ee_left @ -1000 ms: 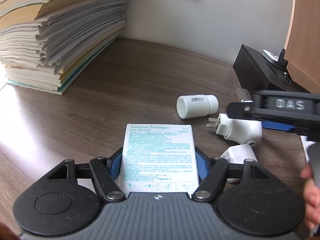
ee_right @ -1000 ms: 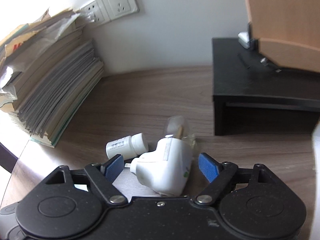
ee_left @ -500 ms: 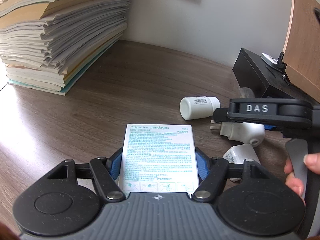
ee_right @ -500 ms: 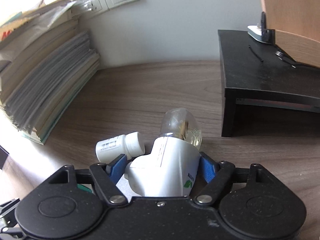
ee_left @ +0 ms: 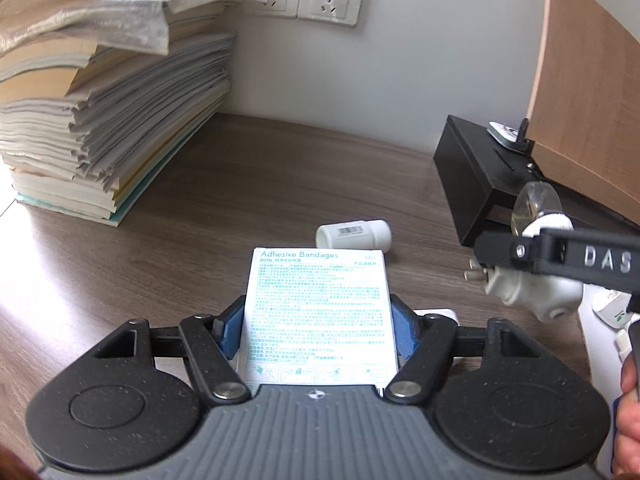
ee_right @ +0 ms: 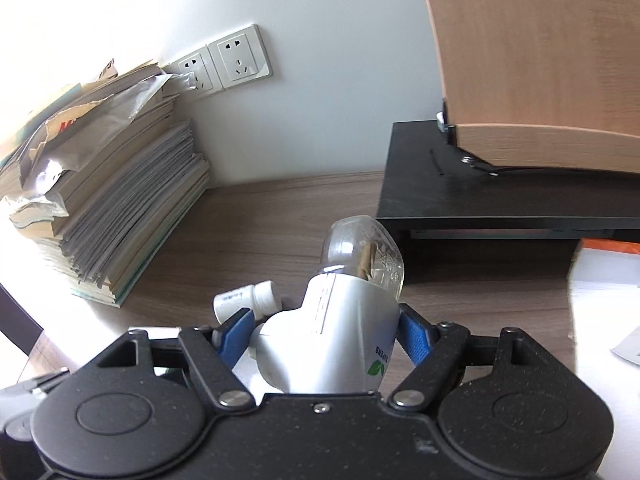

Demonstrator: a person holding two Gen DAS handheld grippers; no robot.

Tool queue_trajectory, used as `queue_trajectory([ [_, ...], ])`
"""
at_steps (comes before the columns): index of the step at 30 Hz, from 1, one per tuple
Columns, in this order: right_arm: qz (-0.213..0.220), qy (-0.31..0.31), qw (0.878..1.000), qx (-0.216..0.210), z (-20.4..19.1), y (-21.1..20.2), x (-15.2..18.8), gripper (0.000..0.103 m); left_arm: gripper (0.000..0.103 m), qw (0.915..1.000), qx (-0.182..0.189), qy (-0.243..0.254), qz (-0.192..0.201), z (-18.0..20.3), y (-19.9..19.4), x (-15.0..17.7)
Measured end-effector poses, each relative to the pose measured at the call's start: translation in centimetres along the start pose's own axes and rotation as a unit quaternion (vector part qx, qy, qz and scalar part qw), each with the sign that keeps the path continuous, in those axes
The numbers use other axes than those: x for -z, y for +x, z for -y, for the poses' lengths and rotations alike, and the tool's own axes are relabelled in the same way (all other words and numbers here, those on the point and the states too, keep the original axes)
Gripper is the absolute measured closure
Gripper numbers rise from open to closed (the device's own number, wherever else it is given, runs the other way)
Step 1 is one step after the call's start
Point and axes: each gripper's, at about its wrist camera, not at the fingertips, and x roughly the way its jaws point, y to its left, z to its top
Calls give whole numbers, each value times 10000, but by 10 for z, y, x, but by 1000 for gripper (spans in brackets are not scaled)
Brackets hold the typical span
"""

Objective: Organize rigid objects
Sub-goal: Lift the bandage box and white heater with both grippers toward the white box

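Left claw (ee_left: 318, 322) is clamped on the bandage box (ee_left: 318, 316); right claw (ee_right: 326, 330) just squeezed in, gripping the white plug-in thing (ee_right: 340, 332) off the surface (ee_left: 240, 192).

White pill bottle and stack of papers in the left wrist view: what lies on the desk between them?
Nothing: between the white pill bottle and the stack of papers only bare wooden desk shows in the left wrist view.
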Motion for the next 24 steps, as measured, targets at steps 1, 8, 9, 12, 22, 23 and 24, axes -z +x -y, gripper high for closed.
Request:
queue_trajectory([
  [1,-6,18,10000,18,4,-6,3,12,32,10000,28,5,3,3,-1,0],
  [8,104,168,9996,218,31,-45,15,12,32,9998,127,125,1,33,-16,4],
  [9,140,199,9994,241,35,-52,16,12,32,9998,158,148,15,39,-18,5],
  [12,255,260,9988,332,51,-74,16,12,32,9994,297,196,44,57,-26,5],
  [22,545,410,9954,669,102,-147,32,12,32,9956,672,628,165,130,-57,17],
  [23,543,429,9952,695,106,-153,34,12,32,9951,714,667,168,137,-60,19],
  [24,544,460,9948,723,111,-160,37,12,32,9945,759,706,169,143,-64,22],
])
